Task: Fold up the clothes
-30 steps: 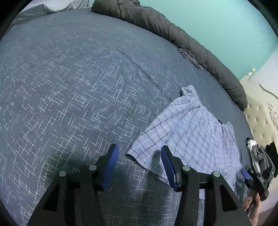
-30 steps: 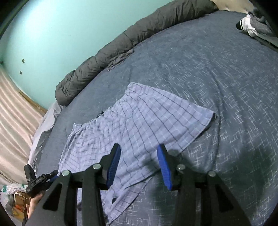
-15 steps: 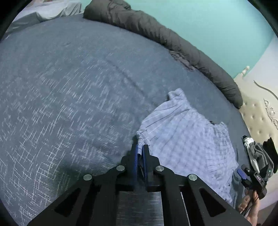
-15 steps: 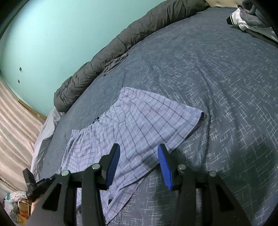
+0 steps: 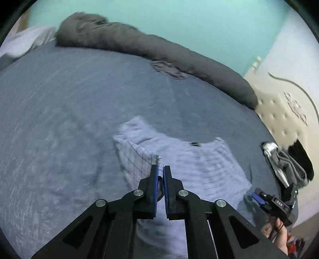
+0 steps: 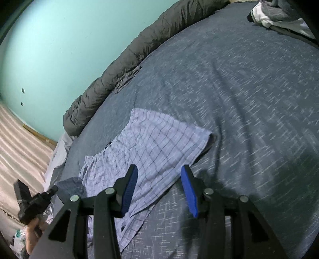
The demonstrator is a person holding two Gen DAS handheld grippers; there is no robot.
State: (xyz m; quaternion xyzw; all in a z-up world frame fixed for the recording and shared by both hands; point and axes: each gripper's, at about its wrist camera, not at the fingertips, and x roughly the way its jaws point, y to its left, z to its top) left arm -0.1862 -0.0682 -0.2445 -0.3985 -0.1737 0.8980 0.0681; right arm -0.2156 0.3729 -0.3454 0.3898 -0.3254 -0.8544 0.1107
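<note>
Shorts, mid-bed: first fold begun. Left gripper pinching hem corner, lifted; right gripper spread over near hem. Next: carry corner across.

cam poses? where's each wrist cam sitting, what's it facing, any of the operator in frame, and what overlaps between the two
Left wrist: on the left gripper, low over the bed, facing the duvet and headboard; jaws shut on the shorts; a hand at lower right.
Right wrist: on the right gripper, open above the shorts, facing the wall; a hand at lower left.
Shared: shorts, bed, duvet, clothes pile.
</note>
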